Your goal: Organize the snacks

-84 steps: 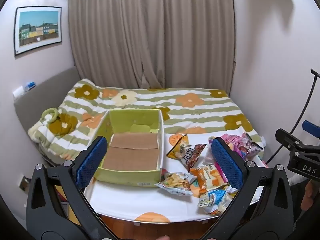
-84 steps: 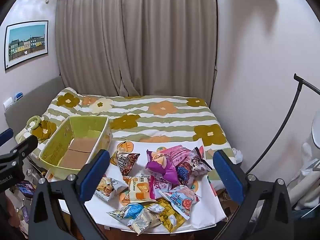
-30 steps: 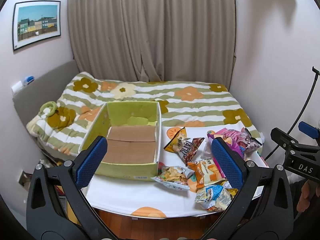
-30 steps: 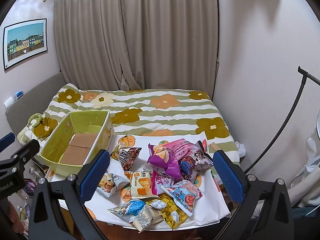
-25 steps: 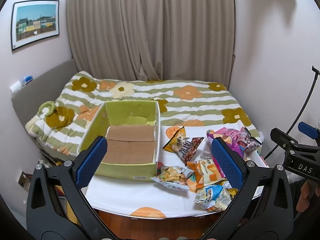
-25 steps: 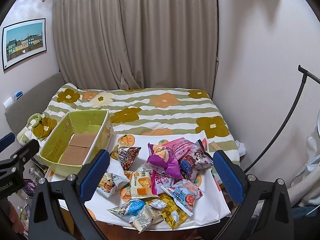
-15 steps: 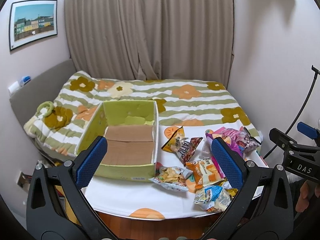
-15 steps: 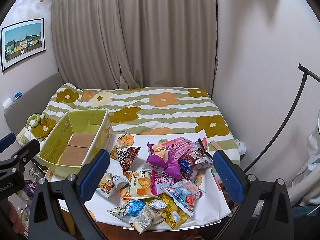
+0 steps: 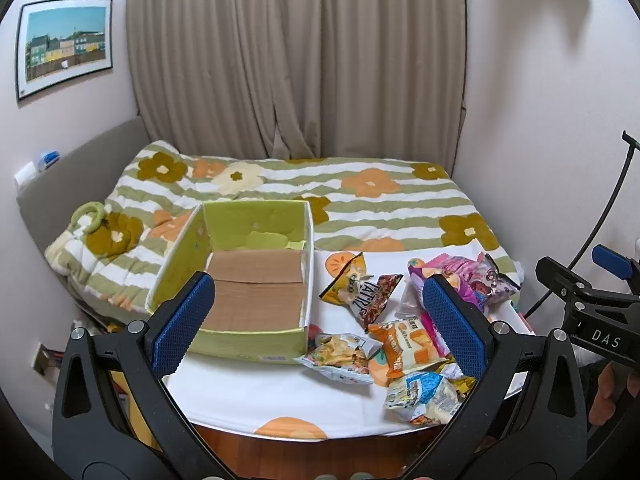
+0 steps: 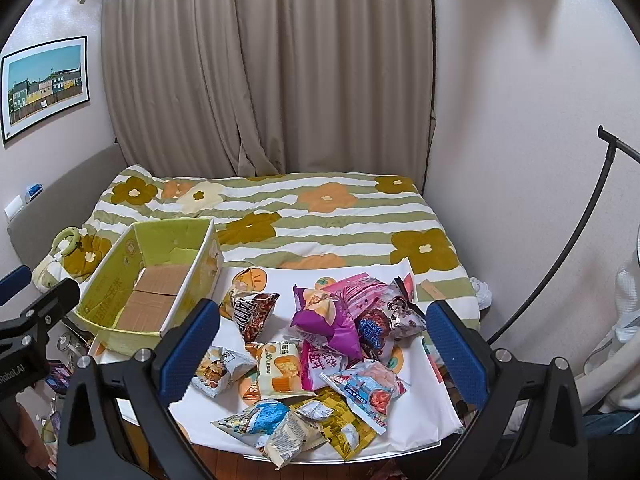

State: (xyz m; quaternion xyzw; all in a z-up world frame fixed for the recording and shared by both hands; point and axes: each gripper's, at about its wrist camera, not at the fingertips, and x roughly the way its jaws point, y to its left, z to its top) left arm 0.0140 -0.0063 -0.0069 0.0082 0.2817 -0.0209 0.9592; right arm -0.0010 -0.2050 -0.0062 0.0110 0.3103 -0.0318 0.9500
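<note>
An empty green cardboard box [image 9: 188,248] with a brown bottom stands on a white-covered table [image 9: 248,392]; it also shows in the right wrist view [image 10: 108,280]. To its right lies a pile of snack bags: a dark chip bag [image 9: 364,288], an orange bag [image 9: 408,344], a purple bag [image 10: 328,320], a blue-white bag [image 10: 360,392]. My left gripper [image 9: 320,320] is open and empty, held above the table's near edge. My right gripper [image 10: 320,340] is open and empty, above the pile.
A bed with a green-striped flowered quilt [image 9: 360,192] lies behind the table, with curtains [image 10: 272,80] beyond. A black lamp stand [image 10: 580,220] curves at the right wall. The other gripper shows at the right edge of the left wrist view [image 9: 584,300].
Both grippers have risen slightly and drifted a little; the table and box sit lower and further in view. Nothing was grasped; both jaws stay open.
</note>
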